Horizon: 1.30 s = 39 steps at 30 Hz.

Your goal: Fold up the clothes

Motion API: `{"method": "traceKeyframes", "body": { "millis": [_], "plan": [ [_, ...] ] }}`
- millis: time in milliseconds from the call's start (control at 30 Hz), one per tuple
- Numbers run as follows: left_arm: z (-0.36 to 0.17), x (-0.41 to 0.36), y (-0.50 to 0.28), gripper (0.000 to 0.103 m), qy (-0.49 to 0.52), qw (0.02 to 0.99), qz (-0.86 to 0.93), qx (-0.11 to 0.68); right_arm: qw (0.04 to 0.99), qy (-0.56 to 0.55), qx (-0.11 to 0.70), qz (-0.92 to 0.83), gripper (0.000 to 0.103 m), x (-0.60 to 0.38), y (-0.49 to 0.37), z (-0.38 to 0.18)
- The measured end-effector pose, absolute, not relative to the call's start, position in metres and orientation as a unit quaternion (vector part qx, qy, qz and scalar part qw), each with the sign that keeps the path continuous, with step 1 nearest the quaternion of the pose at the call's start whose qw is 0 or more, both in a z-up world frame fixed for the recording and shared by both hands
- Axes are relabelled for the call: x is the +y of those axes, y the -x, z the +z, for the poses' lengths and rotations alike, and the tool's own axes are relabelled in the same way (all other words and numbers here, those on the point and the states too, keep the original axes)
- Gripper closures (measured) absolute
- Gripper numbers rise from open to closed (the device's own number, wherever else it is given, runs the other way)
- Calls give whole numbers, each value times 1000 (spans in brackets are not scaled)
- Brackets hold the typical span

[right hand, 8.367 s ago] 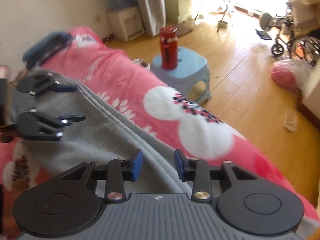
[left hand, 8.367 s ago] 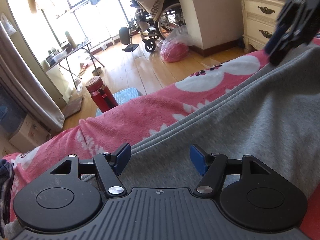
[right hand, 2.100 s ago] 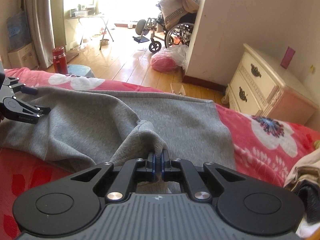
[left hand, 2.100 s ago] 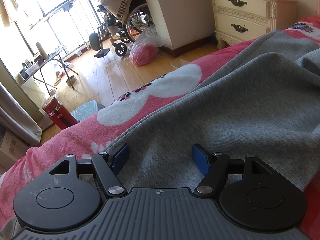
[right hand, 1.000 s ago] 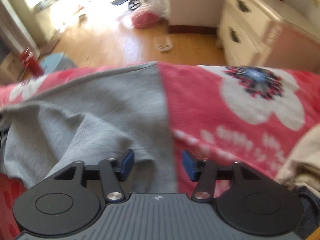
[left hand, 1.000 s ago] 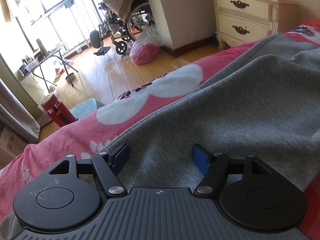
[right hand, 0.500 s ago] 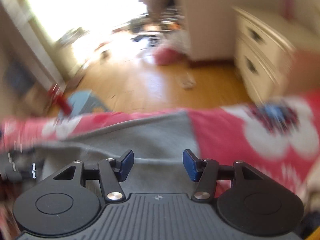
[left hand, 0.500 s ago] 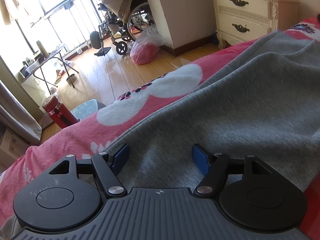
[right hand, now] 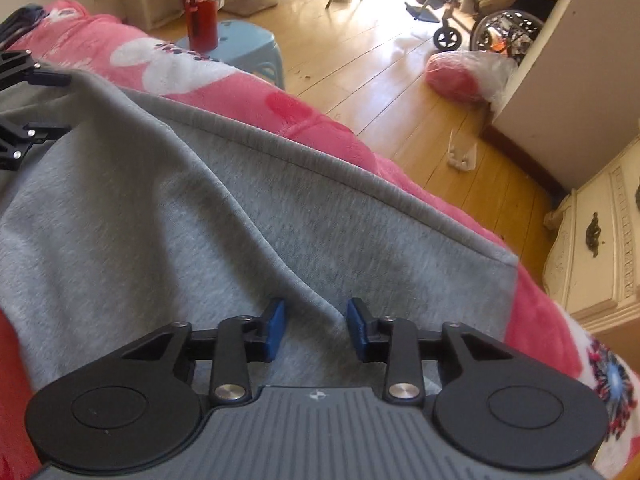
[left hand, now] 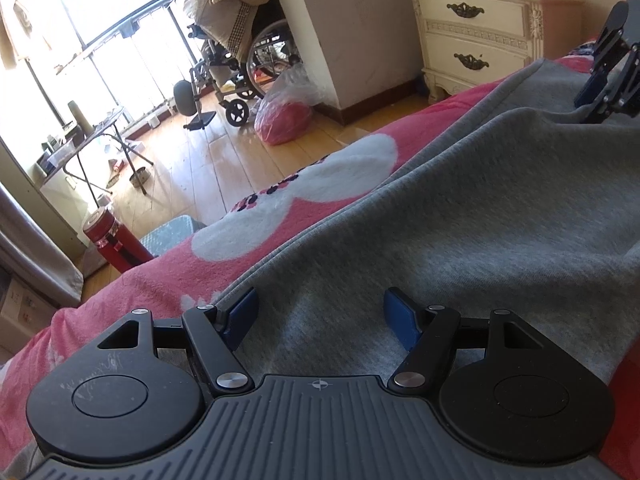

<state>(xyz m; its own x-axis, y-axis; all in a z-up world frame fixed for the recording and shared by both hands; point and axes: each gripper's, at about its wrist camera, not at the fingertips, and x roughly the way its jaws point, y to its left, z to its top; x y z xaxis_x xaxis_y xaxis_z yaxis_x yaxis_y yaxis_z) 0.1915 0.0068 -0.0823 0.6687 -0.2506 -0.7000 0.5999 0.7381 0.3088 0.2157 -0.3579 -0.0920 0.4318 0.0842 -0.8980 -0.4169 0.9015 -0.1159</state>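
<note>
Between our right gripper's [right hand: 316,326] blue pads runs a raised ridge of the grey fleece garment [right hand: 168,216]; the jaws have just been closing around it, yet a gap shows on each side, so they stand apart and nothing is pinched. Our left gripper [left hand: 318,316] rests over the same cloth near its ribbed hem, jaws wide, fabric lying flat beneath them and not clamped. From there the garment spreads along the front edge of the pink flowered blanket [right hand: 320,128] on the bed, its hem running close to that edge and its far corner lying flat toward the cream bedside cabinet [left hand: 476,36]. We judge the folding barely begun: the cloth lies loosely spread and rumpled, with no neat fold visible. Smoothing, folding and squaring up all remain. Beyond the bed stand a red flask [right hand: 201,14] on a blue stool [right hand: 244,50].
</note>
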Motion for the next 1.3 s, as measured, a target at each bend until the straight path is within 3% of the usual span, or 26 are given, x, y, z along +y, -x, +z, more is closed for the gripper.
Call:
{"method": "traceKeyframes", "body": {
  "millis": [33, 133, 500, 967, 1100, 1167, 1300],
  "plan": [
    [-82, 7, -191, 33, -270, 873, -245, 324, 833, 168, 507, 148, 95, -355, -213, -91],
    [-83, 6, -191, 33, -272, 873, -245, 322, 841, 204, 484, 132, 100, -346, -201, -83],
    [-75, 6, -194, 33, -276, 873, -246, 317, 879, 268, 390, 60, 101, -341, -204, -22],
    [-81, 6, -197, 32, -280, 872, -244, 320, 844, 315, 431, 56, 101, -337, -257, -88],
    [-81, 6, -197, 32, -282, 871, -244, 319, 848, 254, 463, 49, 96, -351, -272, -108],
    [-81, 6, -196, 32, -281, 871, -244, 320, 861, 206, 463, 43, 88, -367, -274, -98],
    [-81, 6, -197, 32, -281, 871, -244, 321, 896, 96, 433, -19, 84, -417, -273, -63]
  ]
}}
